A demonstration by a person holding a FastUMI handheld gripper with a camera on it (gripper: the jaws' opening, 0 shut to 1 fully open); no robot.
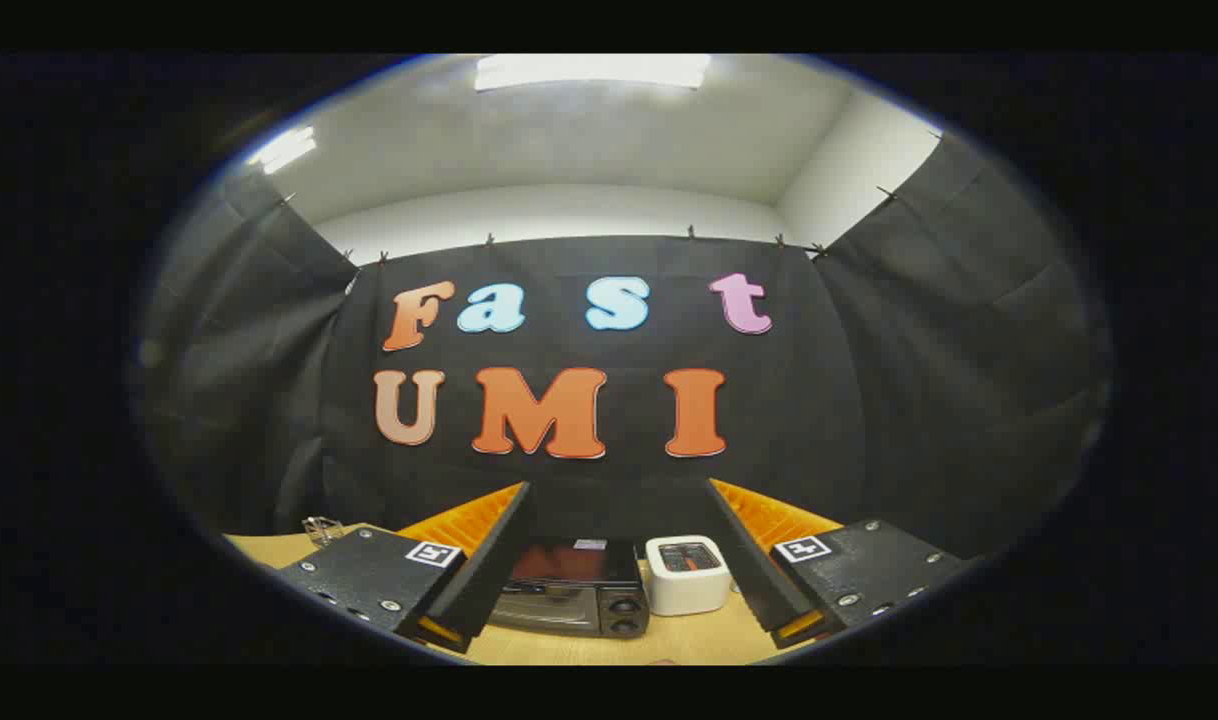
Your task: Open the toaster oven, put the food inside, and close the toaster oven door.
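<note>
- The gripper [617, 560] was spread wide and held nothing; its two black fingers [489, 560] angled apart, their orange ribbed inner pads facing each other
- The toaster oven [569, 590] sat on the desk [609, 650] ahead of the fingers, seen in the gap between them and nearer the left finger, part of its left side hidden behind that finger
- Its door was closed, with a dark glass front and two round knobs on its right side
- A small white box [687, 575] with a dark, orange-marked top stood just beside the oven on its right, close to the right finger
- A small metal wire object [321, 528] rested on the desk beyond the left finger, too small to identify
- The light wooden desk ran under all of these, and black cloth hung behind it
- No part of the gripper touched the oven or the box
</note>
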